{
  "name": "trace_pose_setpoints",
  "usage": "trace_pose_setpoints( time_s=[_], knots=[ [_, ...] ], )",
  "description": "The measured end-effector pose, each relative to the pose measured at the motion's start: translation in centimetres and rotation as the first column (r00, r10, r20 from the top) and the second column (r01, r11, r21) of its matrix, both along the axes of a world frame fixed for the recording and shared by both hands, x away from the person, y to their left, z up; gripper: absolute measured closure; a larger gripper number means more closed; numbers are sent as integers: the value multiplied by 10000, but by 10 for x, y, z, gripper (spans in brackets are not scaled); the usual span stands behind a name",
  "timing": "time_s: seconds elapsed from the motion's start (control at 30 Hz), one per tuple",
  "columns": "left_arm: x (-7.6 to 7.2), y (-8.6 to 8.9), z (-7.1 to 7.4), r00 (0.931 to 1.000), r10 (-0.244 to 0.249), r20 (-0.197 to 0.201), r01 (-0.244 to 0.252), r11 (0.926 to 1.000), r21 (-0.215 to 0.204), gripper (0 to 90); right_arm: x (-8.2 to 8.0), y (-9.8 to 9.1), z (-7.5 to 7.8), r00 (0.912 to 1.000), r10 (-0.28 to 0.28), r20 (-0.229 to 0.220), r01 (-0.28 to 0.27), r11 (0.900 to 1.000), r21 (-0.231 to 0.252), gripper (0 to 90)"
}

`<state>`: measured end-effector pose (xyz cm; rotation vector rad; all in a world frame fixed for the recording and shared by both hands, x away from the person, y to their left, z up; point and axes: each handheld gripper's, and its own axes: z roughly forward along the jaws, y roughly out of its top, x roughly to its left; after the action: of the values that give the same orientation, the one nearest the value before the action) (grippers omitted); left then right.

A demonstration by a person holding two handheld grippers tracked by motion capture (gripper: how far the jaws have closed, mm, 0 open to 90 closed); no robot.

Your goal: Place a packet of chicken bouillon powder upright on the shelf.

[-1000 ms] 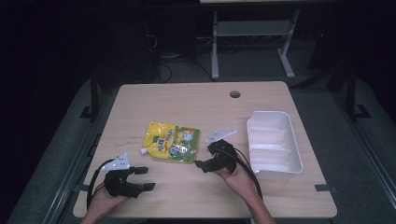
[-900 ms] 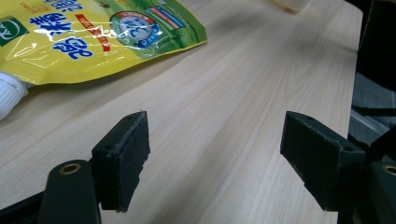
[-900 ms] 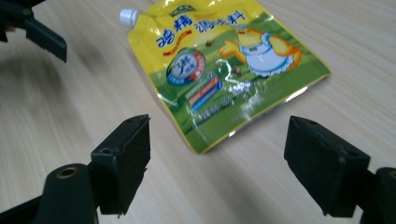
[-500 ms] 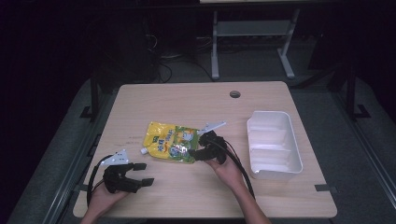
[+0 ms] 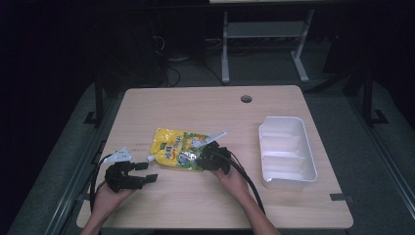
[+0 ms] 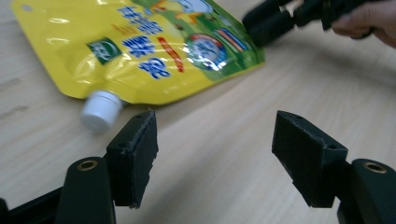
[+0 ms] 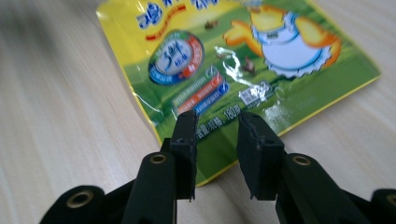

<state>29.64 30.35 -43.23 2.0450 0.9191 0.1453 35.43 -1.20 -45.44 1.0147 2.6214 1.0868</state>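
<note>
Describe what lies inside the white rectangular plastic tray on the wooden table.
The white rectangular plastic tray holds nothing that shows in the high view: only its bare white floor with low moulded ridges dividing it. The strip of floor just behind its near wall is hidden from that view.

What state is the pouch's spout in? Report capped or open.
Capped. A white cap sits on the corner spout of the yellow pouch, which lies flat on the table.

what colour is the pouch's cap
White: the cap on the yellow pouch shows best in the left gripper view.
</note>
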Motion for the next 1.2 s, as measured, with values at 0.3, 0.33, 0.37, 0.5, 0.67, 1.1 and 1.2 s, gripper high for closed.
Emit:
trace_pose_setpoints(
  time_s=[0.3,0.33,0.37,0.5,0.67,1.1,1.2],
  knots=[
    [47,3,10,9923,1158,-433,-1155,9933,91,307,-1,0,-6,10000,-30,3,30,10000,-21,650],
    [51,3,10,9907,1262,-517,-1263,9920,26,306,-1,-1,-6,10000,-12,-28,12,10000,5,652],
    [55,3,11,9883,1412,-574,-1417,9899,-54,306,-1,-1,-6,10000,-19,-46,19,10000,7,653],
    [68,4,9,9795,1890,-695,-1888,9820,93,323,-3,0,-7,10000,-65,45,65,10000,-14,676],
    [88,9,2,9595,2424,-1435,-2516,9665,-502,366,-4,2,-7,9999,-40,152,42,9999,-121,683],
    [113,7,-20,9261,2834,-2490,-2973,9546,-195,374,-9,2,-9,9988,-107,469,114,9998,-143,693],
    [114,6,-23,9283,2767,-2486,-2909,9565,-218,393,-10,3,-9,9985,-107,529,116,9998,-167,694]
  ],
)
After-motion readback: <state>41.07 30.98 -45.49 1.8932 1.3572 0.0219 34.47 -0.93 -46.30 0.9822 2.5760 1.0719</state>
